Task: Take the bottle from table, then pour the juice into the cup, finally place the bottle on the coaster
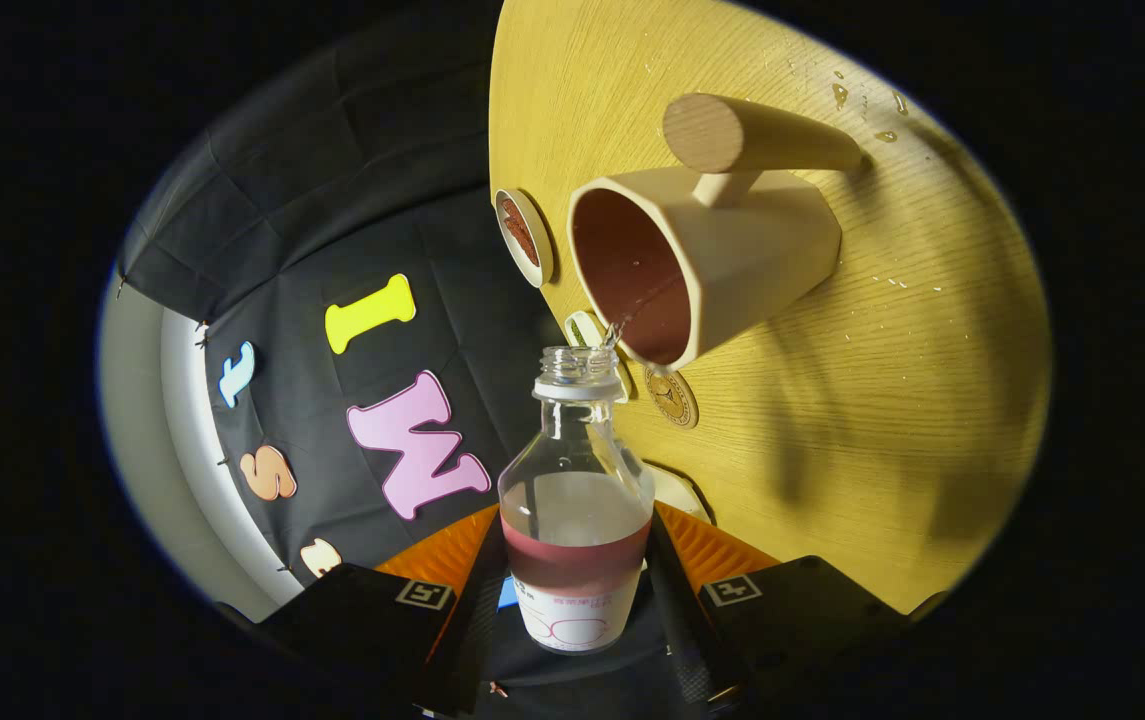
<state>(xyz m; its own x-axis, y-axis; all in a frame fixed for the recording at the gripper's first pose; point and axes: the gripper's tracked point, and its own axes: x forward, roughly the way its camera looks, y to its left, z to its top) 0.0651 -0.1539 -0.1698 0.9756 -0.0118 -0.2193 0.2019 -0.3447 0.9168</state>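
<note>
My gripper (pixel 577 570) is shut on a clear, uncapped bottle (pixel 577 500), its two fingers pressing on the labelled lower body. The whole view is rolled, so the bottle is tipped on its side. Liquid lies in the bottle and a thin stream leaves the mouth (pixel 577 362) into the beige cup (pixel 702 260) just beyond it. The cup has a dark reddish inside and a thick wooden handle (pixel 752 135). A round coaster (pixel 524 237) with a dark centre lies on the table past the cup's rim.
The light wooden table (pixel 882 400) carries small splashes near the handle. A small round gold disc (pixel 672 396) lies on it close to the bottle's mouth, and a pale round thing (pixel 584 328) peeks out behind the mouth.
</note>
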